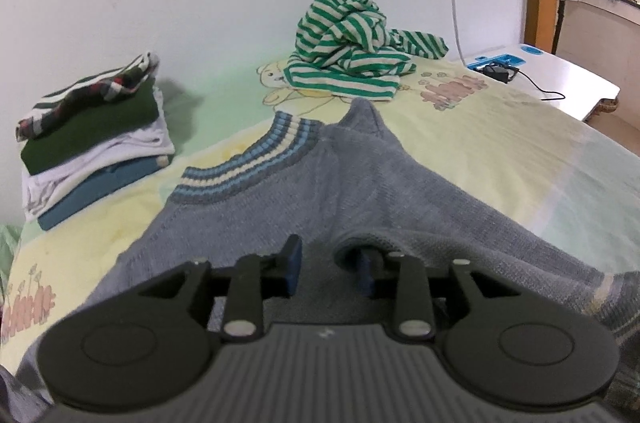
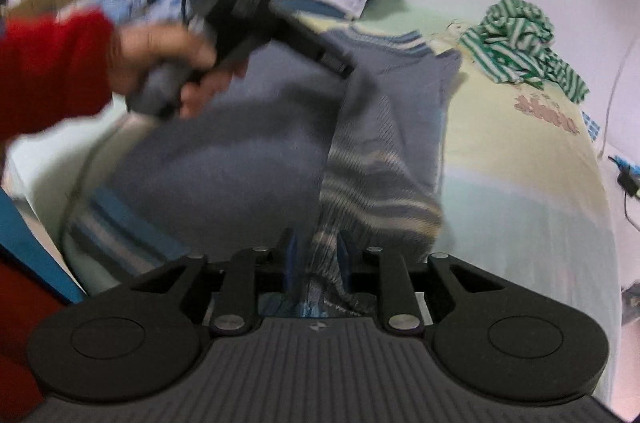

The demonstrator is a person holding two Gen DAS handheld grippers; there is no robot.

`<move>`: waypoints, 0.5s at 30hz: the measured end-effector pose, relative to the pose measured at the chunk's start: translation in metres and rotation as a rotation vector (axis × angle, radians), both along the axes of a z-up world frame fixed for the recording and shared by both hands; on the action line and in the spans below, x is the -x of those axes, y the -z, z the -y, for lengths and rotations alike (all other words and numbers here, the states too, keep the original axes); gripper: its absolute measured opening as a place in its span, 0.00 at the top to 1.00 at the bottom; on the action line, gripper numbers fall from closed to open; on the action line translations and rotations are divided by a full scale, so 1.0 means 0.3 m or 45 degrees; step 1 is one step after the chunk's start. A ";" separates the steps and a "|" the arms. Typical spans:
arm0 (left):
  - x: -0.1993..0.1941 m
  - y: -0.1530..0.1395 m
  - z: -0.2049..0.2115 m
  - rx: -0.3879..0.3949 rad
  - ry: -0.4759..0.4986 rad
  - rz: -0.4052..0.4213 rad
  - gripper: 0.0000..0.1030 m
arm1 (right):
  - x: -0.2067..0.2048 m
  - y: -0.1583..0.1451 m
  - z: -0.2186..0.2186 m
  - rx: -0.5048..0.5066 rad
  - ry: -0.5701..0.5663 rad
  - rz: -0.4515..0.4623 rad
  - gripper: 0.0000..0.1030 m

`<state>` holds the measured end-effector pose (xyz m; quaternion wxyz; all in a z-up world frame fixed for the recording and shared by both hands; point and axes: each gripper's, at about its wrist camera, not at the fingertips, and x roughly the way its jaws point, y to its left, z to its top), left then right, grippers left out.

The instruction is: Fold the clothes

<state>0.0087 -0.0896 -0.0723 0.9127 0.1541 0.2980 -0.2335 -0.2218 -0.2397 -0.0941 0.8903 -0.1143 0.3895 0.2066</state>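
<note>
Two hand-held grippers work a grey knit sweater spread on a bed.

The left gripper stands with its jaws parted above the grey sweater; its right finger is tucked under a raised fold of the knit, the left one bare, and the pads do not press together on the cloth. The right gripper has the sweater's striped hem bunched between its slightly parted fingers, though blur hides whether the pads bite. In the right wrist view a hand in a red sleeve holds the left gripper's body over the sweater. Beyond the striped collar a crumpled green-striped garment lies on the cartoon-print sheet, and a stack of folded clothes sits at the left. A white side table carries a cabled gadget.
</note>
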 end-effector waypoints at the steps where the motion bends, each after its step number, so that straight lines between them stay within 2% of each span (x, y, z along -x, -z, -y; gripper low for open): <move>1: -0.001 -0.001 -0.001 -0.003 -0.008 0.003 0.60 | -0.006 0.012 -0.009 0.026 0.009 -0.011 0.78; 2: -0.002 -0.001 -0.002 -0.003 -0.014 0.005 0.59 | -0.010 0.017 -0.015 0.046 0.016 -0.017 0.86; 5: -0.002 -0.006 -0.007 0.008 -0.019 0.002 0.59 | -0.001 0.002 -0.012 0.068 0.019 -0.023 0.92; 11: 0.012 -0.005 0.004 -0.009 -0.008 0.020 0.59 | 0.038 -0.051 -0.031 0.027 -0.021 -0.068 0.92; 15: 0.023 0.008 0.018 -0.037 0.009 0.029 0.59 | 0.033 -0.037 -0.017 -0.036 0.031 -0.135 0.92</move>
